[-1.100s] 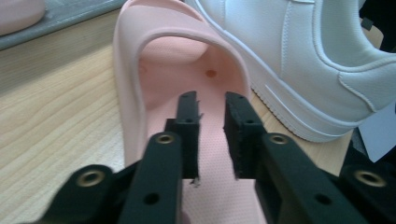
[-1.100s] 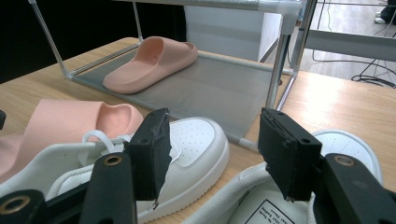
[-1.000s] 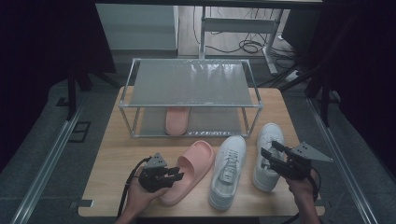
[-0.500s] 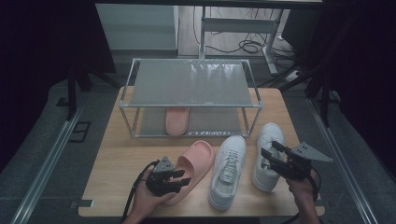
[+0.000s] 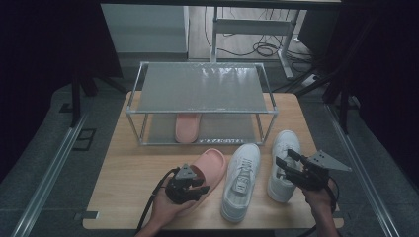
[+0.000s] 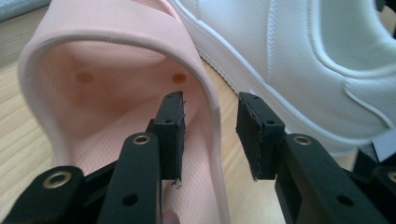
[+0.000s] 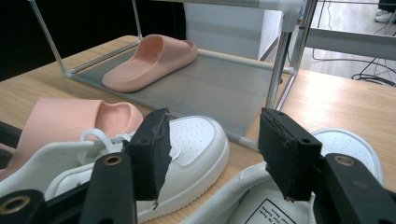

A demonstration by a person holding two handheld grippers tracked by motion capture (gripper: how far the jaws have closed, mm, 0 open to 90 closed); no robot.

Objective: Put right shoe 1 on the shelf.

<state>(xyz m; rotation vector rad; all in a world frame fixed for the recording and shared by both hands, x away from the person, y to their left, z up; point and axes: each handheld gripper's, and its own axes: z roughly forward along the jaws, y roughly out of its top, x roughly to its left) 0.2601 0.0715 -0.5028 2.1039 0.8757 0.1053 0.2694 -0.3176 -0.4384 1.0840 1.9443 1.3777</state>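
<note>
Now, left gripper (image 6: 210,135): jaws apart, straddling the near pink slide's (image 5: 205,170) right wall.
Right gripper (image 7: 212,154): released, over right sneaker (image 5: 284,165).

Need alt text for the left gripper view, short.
An open hand-held gripper straddles the side wall of a pink slipper, one jaw inside it and one outside. A white sneaker lies beside it on the wooden table.

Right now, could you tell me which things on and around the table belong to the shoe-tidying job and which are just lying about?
In the job, as far as I can judge:
- pink slide, left gripper open astride its side wall
- second slide in the rack
- two white sneakers
- right gripper, open

Just lying about:
- floor cables
- metal stand behind the table
</note>
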